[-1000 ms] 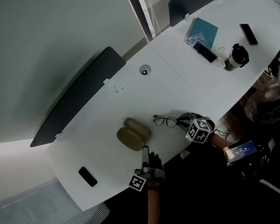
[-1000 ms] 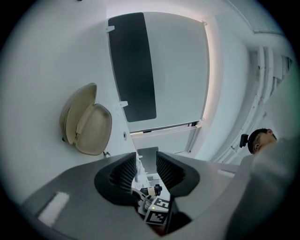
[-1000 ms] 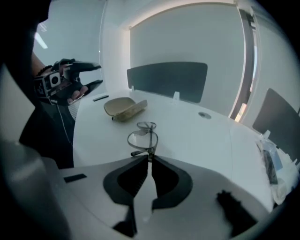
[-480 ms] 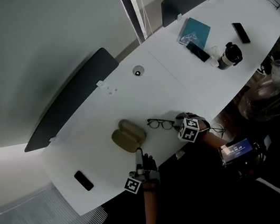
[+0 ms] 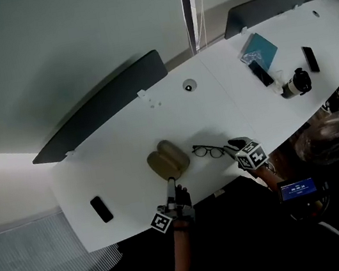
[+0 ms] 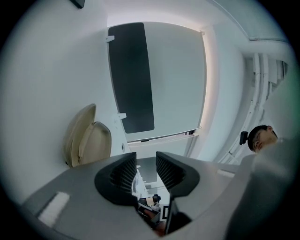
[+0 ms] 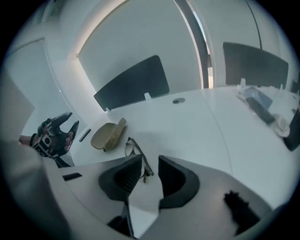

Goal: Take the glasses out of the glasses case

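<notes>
On long white table (image 5: 119, 147), left gripper (image 5: 170, 182), jaws a little apart, empty, just beside open tan oval glasses case (image 5: 168, 159). Thin black-rimmed glasses (image 5: 210, 151) flat on table, outside case. Right gripper (image 5: 233, 147), jaws closing, glasses arm tip between, not pinched.

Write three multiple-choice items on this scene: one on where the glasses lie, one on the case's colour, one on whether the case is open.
1. Relative to the glasses case, the glasses lie:
A) inside it
B) beside it on the table
C) underneath it

2. The glasses case is:
A) red
B) tan
C) blue

3. The glasses case is:
A) open
B) shut
C) wrapped in cloth

Answers:
1 B, since the head view shows the glasses resting on the white table beside the case.
2 B, since both shells look tan.
3 A, since the left gripper view shows its lid raised off the base.
</notes>
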`<action>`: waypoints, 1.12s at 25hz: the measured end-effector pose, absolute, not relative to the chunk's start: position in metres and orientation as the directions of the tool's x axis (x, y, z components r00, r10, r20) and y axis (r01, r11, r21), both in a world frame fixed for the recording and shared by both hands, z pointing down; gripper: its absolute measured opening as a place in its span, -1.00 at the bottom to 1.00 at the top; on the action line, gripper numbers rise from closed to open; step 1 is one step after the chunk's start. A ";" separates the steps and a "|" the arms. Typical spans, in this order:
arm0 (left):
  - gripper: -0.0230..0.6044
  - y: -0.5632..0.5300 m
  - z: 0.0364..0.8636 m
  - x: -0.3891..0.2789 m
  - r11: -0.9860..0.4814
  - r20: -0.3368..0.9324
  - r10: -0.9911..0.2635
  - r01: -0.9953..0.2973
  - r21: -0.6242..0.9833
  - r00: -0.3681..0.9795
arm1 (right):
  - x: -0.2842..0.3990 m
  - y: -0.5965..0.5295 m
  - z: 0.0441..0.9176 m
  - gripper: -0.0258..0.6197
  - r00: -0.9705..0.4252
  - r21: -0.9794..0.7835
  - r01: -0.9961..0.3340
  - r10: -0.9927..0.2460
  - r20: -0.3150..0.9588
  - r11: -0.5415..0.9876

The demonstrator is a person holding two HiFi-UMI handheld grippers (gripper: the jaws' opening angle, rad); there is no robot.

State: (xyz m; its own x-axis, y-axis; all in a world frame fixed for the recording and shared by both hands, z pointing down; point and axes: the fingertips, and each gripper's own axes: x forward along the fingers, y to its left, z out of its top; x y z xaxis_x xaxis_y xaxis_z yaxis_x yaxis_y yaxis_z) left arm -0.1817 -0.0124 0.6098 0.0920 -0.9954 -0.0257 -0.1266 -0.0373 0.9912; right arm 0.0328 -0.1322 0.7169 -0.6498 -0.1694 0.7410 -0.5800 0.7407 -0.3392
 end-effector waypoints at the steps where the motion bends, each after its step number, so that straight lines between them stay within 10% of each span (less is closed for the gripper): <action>1: -0.56 -0.011 0.609 -0.187 -0.038 -0.027 -0.996 -0.134 0.990 0.083 | 0.029 -0.137 0.707 -0.57 -0.651 -0.309 -0.580 -0.200 0.733 0.754; 3: -0.57 -0.009 0.605 -0.195 -0.043 -0.032 -0.997 -0.157 0.987 0.076 | 0.020 -0.141 0.687 -0.89 -0.682 -0.282 -0.549 -0.227 0.695 0.787; 11: -0.96 0.006 0.614 -0.214 0.038 0.107 -0.986 -0.449 0.893 0.129 | -0.048 -0.096 0.645 -0.90 -0.796 -0.231 -0.245 -0.059 0.603 0.942; 28: -0.96 0.005 0.639 -0.212 0.062 0.224 -0.950 -0.570 0.819 0.218 | -0.052 -0.073 0.675 -0.90 -0.730 -0.285 -0.230 0.028 0.683 0.931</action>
State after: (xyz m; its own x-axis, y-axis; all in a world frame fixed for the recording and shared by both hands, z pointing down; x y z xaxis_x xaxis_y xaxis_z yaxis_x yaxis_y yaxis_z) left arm -0.2120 0.0051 0.6389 0.2184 -0.9499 0.2236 -0.5698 0.0619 0.8195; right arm -0.0517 -0.0731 0.6748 -0.7303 0.0283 0.6826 -0.2299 0.9307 -0.2846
